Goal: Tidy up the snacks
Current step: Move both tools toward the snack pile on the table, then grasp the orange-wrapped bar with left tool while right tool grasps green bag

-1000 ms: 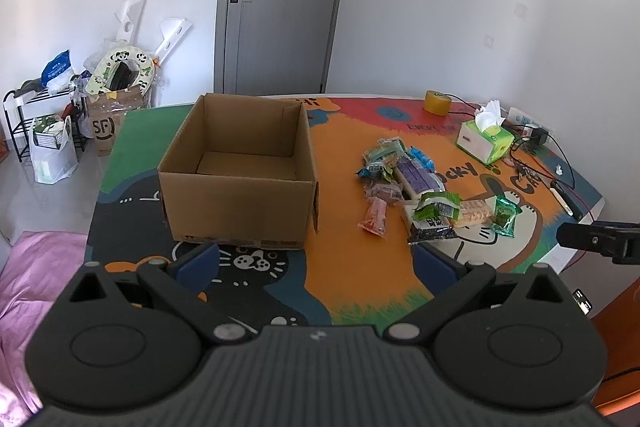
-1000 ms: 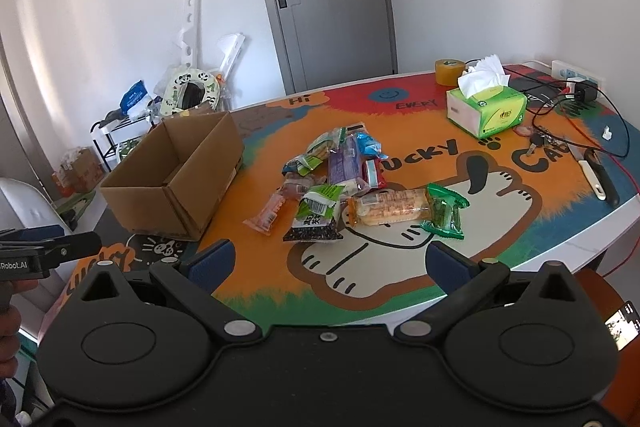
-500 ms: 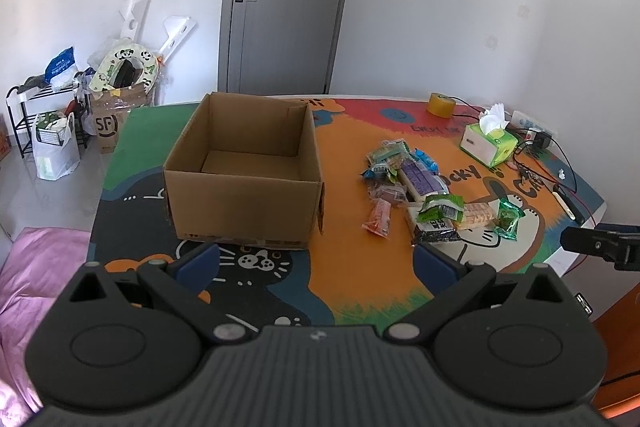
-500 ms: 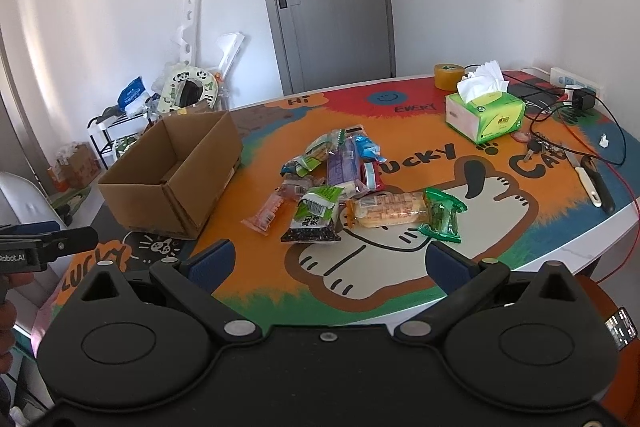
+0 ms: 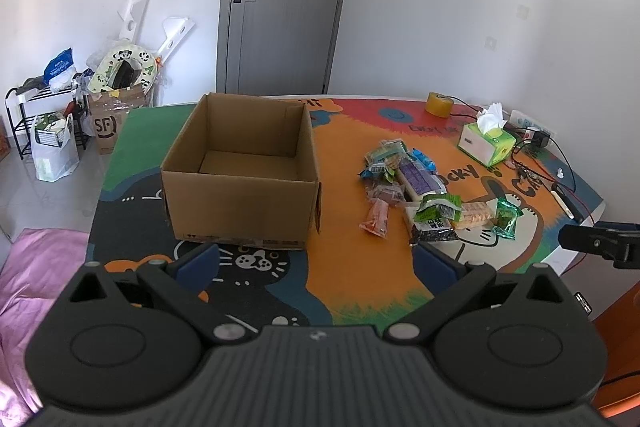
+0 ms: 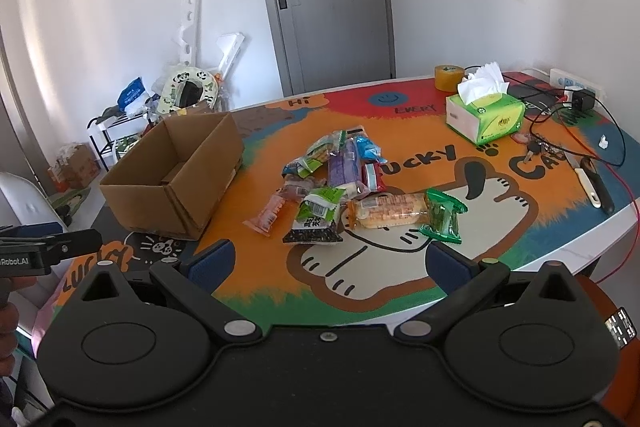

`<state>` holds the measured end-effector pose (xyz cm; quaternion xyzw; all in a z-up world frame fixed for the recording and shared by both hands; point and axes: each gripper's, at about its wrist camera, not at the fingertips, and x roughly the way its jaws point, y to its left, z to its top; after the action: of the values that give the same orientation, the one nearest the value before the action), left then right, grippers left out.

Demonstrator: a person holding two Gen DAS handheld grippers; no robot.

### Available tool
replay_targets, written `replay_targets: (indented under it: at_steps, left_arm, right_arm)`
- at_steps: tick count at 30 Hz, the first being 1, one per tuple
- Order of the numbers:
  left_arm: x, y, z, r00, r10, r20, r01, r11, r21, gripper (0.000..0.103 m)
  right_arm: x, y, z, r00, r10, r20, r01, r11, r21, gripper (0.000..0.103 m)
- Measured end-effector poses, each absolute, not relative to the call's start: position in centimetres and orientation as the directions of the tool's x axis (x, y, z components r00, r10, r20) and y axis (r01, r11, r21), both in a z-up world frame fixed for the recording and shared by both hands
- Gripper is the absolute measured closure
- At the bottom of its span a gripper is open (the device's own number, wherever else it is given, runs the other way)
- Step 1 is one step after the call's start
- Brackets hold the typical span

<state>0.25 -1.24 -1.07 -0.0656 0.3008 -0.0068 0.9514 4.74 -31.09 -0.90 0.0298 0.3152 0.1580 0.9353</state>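
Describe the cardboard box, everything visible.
The cardboard box is plain brown corrugated board, roughly square, standing upright on the colourful printed table mat. Its top is open, with no flaps sticking up. The part of its inside that shows holds nothing, in both wrist views. The outer walls look unprinted, with tape or label remnants along the bottom front edge. It sits to the left of the pile of snack packets, with a gap of mat between them. Neither gripper touches it.
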Motion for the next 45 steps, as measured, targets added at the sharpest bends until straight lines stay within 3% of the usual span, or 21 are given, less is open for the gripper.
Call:
replay_targets:
  at_steps: [26,40,45]
  left_arm:
    - [1.2,-2.9,-1.8,0.816,-0.041,-0.577,-0.008,0.997,-0.082,0.001]
    - [4.4,-4.9,-4.4,0.846,-0.064,-0.529,0.024,0.996,-0.081,0.001]
    - [6.7,-5.2,-5.7,0.847,-0.108,-0.521,0.042,0.990,-0.137,0.003]
  right_arm:
    - [6.0,-31.7,-2.5,0.760,0.292,-0.581,-0.251,0.956,0.152,0.000]
    - [8.4,-35.0,-6.7,0.830,0.256,-0.495,-0.225,0.967,0.123,0.000]
    - [9.8,-36.7,-8.6,0.839,0.260,-0.478,-0.198,0.964,0.178,0.000]
